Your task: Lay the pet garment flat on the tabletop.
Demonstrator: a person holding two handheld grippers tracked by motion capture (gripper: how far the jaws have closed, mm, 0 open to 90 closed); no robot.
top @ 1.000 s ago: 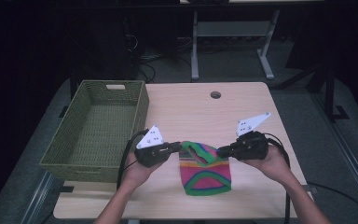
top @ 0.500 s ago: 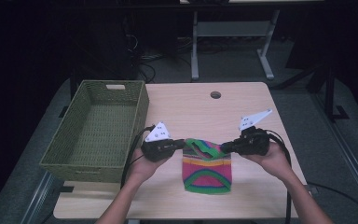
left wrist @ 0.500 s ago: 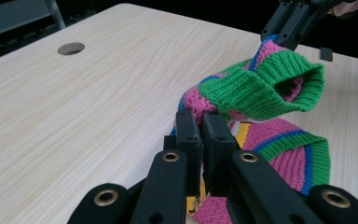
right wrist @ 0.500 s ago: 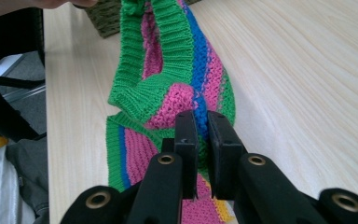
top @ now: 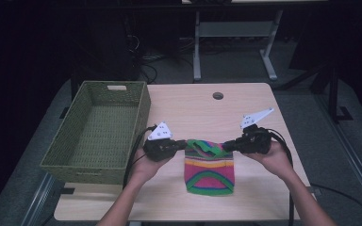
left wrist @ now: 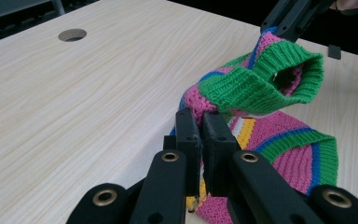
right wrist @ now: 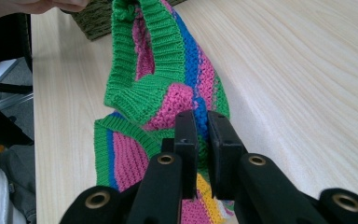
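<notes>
Knitted hat (top: 209,170), striped pink, green, blue and yellow, at the near middle of the table (top: 193,110), lower part flat on the wood, upper edge lifted and stretched sideways between two grippers. Green ribbed band (left wrist: 261,81) folded over and gaping open in the left gripper view, pink inside showing through the gap. Same band (right wrist: 142,70) hanging as a loop in the right gripper view, with blue and pink rows running beside it.

Left gripper (top: 185,144) pinched tight on the hat's left top corner, jaws nearly together with pink knit squeezed between them. Held in the left hand (top: 146,165), pointing toward the middle of the table, grey three-cornered plate on top.

Right gripper (top: 225,146) clamped likewise on the right top corner, jaws narrow, fabric caught between them. Held in the right hand (top: 275,157), pointing inward toward the other gripper, cable trailing off along the forearm.

Both grippers facing each other across the hat, just above the tabletop.

Green woven basket (top: 78,141) on the left part of the table, just beside the left hand, apart from the hat. Round hole (top: 218,95) in the tabletop at the far side, well apart from the hat. Dark floor and a metal frame (top: 235,33) beyond the far edge.
</notes>
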